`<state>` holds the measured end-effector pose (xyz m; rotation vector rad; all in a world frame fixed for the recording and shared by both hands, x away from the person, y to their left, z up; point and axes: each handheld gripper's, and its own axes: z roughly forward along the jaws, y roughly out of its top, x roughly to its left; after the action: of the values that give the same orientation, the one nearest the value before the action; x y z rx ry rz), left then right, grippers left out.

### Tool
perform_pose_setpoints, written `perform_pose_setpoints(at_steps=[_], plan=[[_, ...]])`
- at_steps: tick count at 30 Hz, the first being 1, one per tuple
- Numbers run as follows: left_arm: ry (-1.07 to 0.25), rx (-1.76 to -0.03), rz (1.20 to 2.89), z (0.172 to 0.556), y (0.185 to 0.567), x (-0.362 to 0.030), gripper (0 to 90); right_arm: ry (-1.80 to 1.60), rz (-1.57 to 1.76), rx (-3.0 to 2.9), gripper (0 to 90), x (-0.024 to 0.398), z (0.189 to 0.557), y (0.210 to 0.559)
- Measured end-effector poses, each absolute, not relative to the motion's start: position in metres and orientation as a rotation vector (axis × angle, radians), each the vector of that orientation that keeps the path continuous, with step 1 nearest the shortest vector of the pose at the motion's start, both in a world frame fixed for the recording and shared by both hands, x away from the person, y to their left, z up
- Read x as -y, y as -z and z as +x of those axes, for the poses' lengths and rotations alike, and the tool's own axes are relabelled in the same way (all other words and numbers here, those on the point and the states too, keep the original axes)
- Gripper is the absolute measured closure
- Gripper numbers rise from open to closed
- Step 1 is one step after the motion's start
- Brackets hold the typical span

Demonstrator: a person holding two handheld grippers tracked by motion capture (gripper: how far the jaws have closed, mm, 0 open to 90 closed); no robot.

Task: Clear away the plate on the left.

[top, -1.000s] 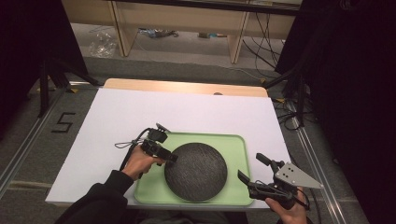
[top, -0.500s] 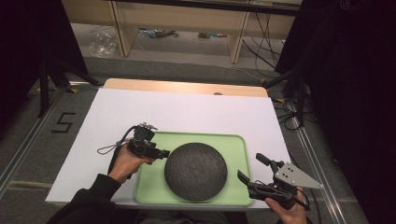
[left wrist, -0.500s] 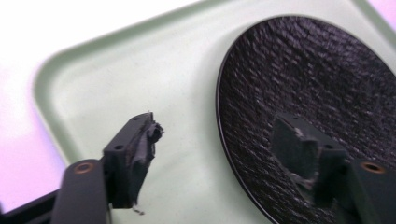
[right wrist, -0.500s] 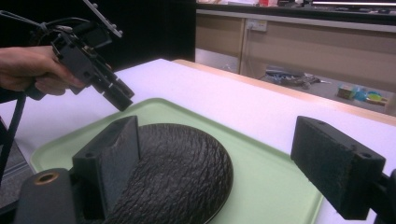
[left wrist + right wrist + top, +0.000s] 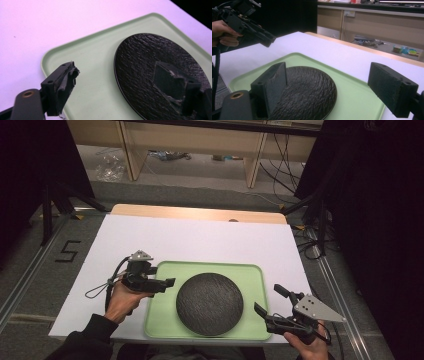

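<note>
Fingers (image 5: 65, 82) apart over unlabelled plate (image 5: 210, 304)

The left gripper (image 5: 167, 282), whose jaws have just been opening with nothing between them, now hangs off the black plate (image 5: 210, 303), back over the left edge of the green tray (image 5: 159, 320).

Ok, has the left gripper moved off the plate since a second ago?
Yes. The left gripper has drawn back left from the black plate toward the green tray's left rim, jaws just opened, empty.
</note>
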<state>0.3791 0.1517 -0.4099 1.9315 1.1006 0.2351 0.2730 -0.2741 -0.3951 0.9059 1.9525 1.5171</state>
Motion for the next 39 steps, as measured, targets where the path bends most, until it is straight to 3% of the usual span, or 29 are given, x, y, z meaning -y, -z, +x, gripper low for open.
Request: perform_pose_setpoints(at_steps=[39], plan=[[-0.415, -0.991, 1.745, 0.308, 0.398, -0.183, 17.2, -1.539, 0.897, -1.953, 16.2, 0.272, 0.273, 0.395]])
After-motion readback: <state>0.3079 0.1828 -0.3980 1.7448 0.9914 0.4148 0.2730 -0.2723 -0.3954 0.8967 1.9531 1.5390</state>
